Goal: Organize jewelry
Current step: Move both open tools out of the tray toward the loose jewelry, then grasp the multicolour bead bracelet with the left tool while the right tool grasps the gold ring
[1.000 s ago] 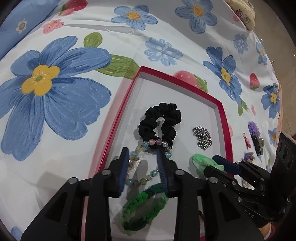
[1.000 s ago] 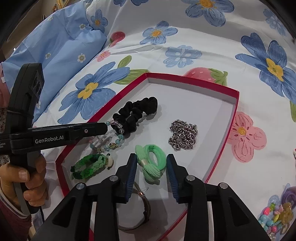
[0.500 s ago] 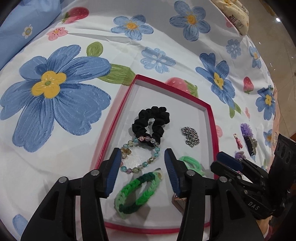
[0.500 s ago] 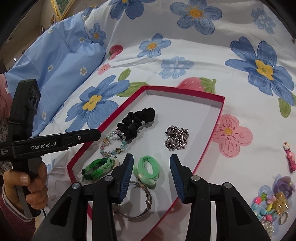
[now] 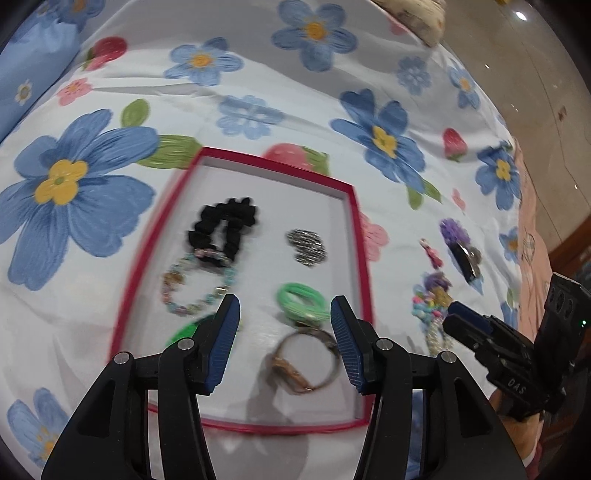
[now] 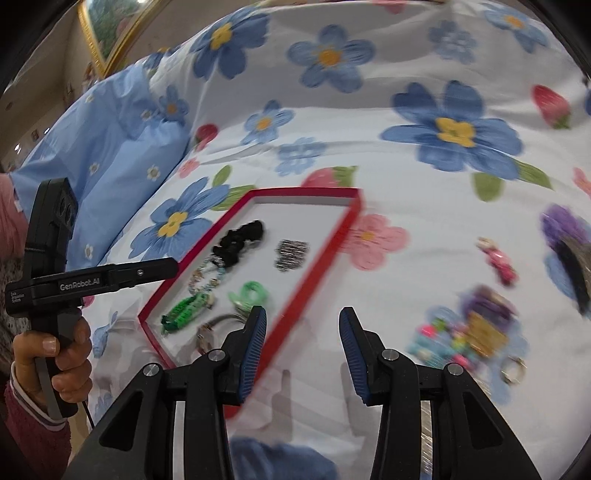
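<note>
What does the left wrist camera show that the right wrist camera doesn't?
Only the left wrist view shows the left tongs head-on, open and empty above the tray, plus the bare floor beyond the bed. Only the right wrist view shows the hand gripping the left tool, a blue pillow and a gold picture frame. Both show the red tray with the black scrunchie, silver chain and green hair tie, and the loose colourful trinkets on the floral sheet.

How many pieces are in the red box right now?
6: black scrunchie far left, chain far right, bead bracelet mid-left, light green tie mid-right, dark green braid near left, bangle near right. Nothing seems hidden.
</note>
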A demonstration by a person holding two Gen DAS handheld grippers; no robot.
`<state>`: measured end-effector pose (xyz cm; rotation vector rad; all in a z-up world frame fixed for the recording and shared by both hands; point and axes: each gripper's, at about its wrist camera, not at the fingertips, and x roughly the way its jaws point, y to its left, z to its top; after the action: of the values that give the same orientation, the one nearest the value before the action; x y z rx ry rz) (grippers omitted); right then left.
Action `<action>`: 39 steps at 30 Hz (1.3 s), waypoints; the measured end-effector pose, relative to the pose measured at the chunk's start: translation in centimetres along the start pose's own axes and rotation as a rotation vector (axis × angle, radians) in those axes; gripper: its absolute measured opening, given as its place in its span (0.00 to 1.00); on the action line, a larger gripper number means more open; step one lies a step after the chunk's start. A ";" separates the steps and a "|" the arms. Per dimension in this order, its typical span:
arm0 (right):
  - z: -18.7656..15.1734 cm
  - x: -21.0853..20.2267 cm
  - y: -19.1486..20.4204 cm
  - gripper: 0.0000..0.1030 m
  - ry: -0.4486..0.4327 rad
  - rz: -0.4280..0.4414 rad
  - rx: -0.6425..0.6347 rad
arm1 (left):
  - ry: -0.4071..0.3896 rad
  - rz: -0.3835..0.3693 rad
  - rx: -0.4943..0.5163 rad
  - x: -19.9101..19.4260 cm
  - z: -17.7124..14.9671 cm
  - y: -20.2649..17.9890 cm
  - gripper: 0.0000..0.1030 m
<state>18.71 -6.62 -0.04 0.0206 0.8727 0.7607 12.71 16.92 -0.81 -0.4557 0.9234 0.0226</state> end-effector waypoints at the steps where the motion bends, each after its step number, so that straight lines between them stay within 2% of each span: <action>1: -0.2 -0.6 -0.6 0.42 -0.005 -0.011 0.009 | 0.002 -0.006 0.009 0.0 -0.1 -0.6 0.49; 9: -2.3 -4.9 -6.3 0.42 -0.046 -0.104 0.112 | 0.038 -0.051 0.098 1.1 -0.7 -5.1 0.49; 18: -4.2 -7.0 -10.3 0.42 -0.055 -0.158 0.180 | 0.083 -0.076 0.164 3.1 -1.4 -9.0 0.49; 25: -4.9 -6.9 -11.9 0.42 -0.047 -0.167 0.199 | 0.111 -0.084 0.205 4.4 -1.7 -11.0 0.49; 31: -4.8 -5.9 -12.5 0.42 -0.026 -0.168 0.194 | 0.158 -0.120 0.249 5.6 -2.9 -13.2 0.49; 39: -4.2 -4.7 -13.4 0.42 -0.007 -0.170 0.189 | 0.187 -0.108 0.278 8.0 -2.9 -14.9 0.49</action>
<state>21.83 -20.60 -3.73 0.1149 0.9247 0.5178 18.58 0.89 -2.99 -0.2505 1.0663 -0.2479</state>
